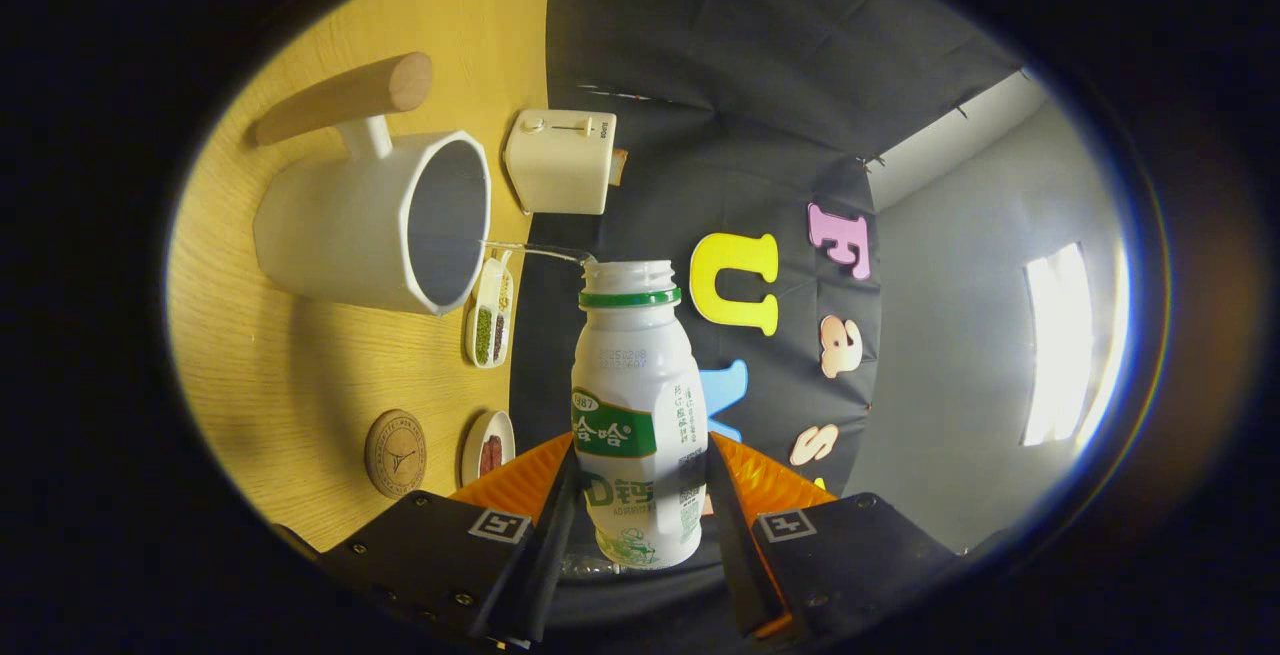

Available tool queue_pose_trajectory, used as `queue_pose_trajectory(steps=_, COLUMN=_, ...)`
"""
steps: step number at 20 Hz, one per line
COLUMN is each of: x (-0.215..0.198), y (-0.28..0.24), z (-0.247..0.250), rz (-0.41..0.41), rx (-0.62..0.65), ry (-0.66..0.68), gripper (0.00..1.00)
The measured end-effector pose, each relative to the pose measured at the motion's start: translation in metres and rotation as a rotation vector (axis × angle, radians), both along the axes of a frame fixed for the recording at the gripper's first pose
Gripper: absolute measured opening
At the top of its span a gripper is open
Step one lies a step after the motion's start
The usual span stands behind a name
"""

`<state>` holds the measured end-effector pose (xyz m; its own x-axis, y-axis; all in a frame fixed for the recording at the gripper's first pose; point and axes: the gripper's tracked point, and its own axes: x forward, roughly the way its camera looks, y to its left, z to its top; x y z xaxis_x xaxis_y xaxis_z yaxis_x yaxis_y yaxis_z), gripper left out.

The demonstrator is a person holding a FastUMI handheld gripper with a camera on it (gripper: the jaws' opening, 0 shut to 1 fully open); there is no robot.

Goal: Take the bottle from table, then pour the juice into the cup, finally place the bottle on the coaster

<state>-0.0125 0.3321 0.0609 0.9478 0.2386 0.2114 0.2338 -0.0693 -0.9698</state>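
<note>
The whole view is rolled on its side. My gripper [640,505] is shut on a white bottle [637,405] with a green neck ring and green label, both fingers pressing on its lower body. The bottle is uncapped and tipped over. A thin clear stream [530,251] runs from its mouth into the white cup [370,225], a wide mug-like pot with a wooden handle [345,100], standing on the wooden table [300,375]. A round brown coaster [395,452] lies on the table beside the fingers, apart from the cup.
A cream toaster [560,161] stands on the table past the cup by the booth's cloth wall. A narrow white dish with green and dark beans [489,320] and a small round dish with something red [489,450] lie along the table's far edge.
</note>
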Motion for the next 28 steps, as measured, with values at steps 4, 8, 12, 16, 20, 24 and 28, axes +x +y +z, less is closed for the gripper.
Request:
queue_pose_trajectory(steps=4, x=0.0017, y=0.0013, z=0.0020, rz=0.002, rx=-0.008, ry=-0.004, gripper=0.68)
queue_pose_trajectory(steps=8, x=0.0013, y=0.0017, z=0.0033, rz=0.004, rx=-0.013, ry=-0.009, gripper=0.68)
queue_pose_trajectory(steps=12, x=0.0003, y=0.0018, z=0.0031, rz=0.004, rx=-0.017, ry=-0.014, gripper=0.68)
queue_pose_trajectory(steps=16, x=0.0002, y=0.0013, z=0.0039, rz=0.000, rx=-0.022, ry=-0.015, gripper=0.68)
queue_pose_trajectory(steps=20, x=-0.0001, y=0.0019, z=0.0042, rz=-0.003, rx=-0.024, ry=-0.015, gripper=0.68)
queue_pose_trajectory(steps=24, x=-0.0004, y=0.0023, z=0.0049, rz=-0.003, rx=-0.026, ry=-0.018, gripper=0.68)
queue_pose_trajectory(steps=28, x=-0.0006, y=0.0020, z=0.0053, rz=-0.003, rx=-0.030, ry=-0.022, gripper=0.68)
